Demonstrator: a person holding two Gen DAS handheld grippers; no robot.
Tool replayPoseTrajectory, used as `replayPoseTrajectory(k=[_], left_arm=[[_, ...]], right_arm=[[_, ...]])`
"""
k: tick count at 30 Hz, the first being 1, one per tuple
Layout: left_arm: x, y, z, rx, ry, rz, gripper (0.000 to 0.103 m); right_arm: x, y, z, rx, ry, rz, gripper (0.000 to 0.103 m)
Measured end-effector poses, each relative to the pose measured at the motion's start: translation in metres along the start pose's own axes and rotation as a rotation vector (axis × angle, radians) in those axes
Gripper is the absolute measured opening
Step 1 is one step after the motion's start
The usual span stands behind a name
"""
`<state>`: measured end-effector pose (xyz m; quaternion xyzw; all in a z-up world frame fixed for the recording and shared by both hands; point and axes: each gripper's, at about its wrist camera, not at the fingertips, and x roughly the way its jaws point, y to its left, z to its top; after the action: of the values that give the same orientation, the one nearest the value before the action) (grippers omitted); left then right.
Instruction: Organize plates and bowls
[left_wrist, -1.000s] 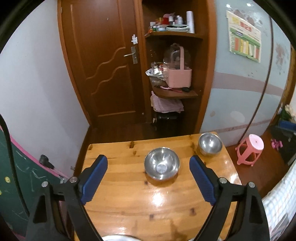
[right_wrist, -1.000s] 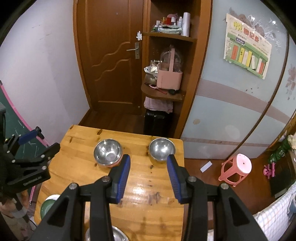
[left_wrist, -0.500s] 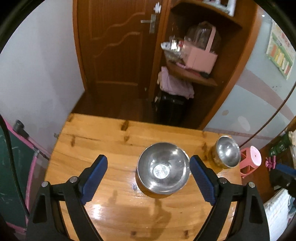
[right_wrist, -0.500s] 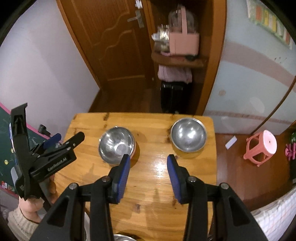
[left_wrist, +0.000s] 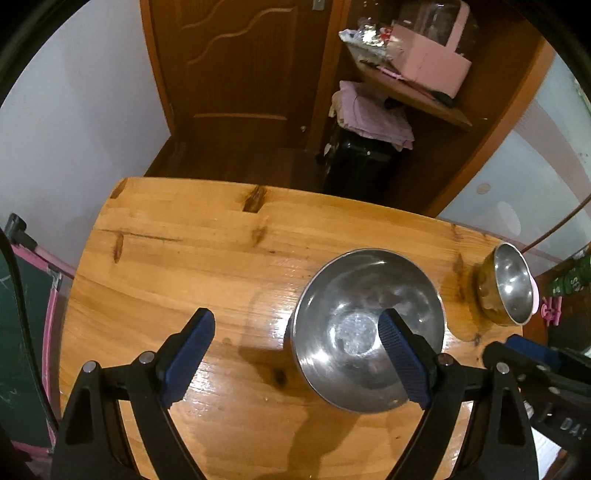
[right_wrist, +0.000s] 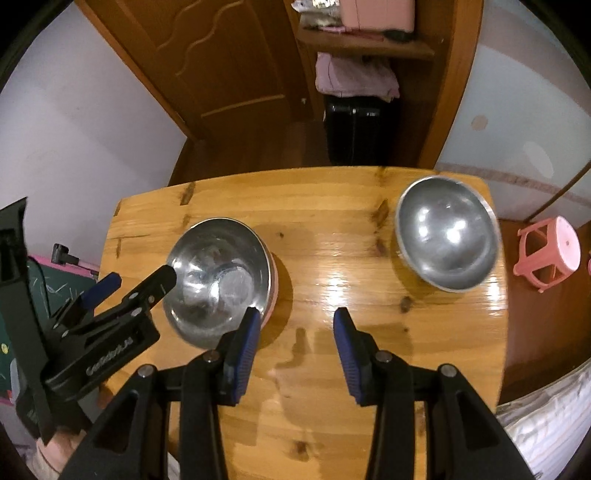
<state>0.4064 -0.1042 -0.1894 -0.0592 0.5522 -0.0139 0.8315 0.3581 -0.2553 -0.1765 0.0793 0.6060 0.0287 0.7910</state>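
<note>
I hold my left gripper (left_wrist: 295, 354) spread astride the near steel bowl's (left_wrist: 369, 328) rim to grab it, my right gripper (right_wrist: 295, 339) spread over bare tabletop (left_wrist: 192, 254).

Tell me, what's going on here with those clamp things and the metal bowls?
A person holds a gripping tool in each hand over a wooden table with two steel bowls. The left tool, open, is at the nearer bowl, one finger over its inside, not yet gripping. The right tool is open above bare wood. The far bowl sits untouched near the table's corner.
</note>
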Motion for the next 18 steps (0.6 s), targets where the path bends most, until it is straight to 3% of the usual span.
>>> replayPoseTrajectory(k=[5,11,13,15,17,18], left_arm=[[0.015,0.004,0.0,0.008,0.023,-0.004,0.083],[0.03,0.009,-0.001,-0.003,0.059,-0.044,0.065],[0.033,0.011,-0.001,-0.001,0.068,-0.054,0.056],[0.037,0.011,-0.001,0.002,0.088,-0.068,0.036],[0.042,0.012,-0.001,0.003,0.108,-0.078,0.021],[0.044,0.012,-0.002,0.004,0.12,-0.079,0.012]], right_arm=[[0.027,-0.001,0.009,0.056,0.025,0.021,0.041],[0.048,0.002,0.012,0.082,0.049,0.028,0.041],[0.053,0.003,0.011,0.083,0.053,0.029,0.041],[0.056,0.004,0.011,0.078,0.053,0.024,0.036],[0.06,0.006,0.01,0.075,0.063,0.03,0.019],[0.061,0.007,0.01,0.077,0.071,0.041,0.017]])
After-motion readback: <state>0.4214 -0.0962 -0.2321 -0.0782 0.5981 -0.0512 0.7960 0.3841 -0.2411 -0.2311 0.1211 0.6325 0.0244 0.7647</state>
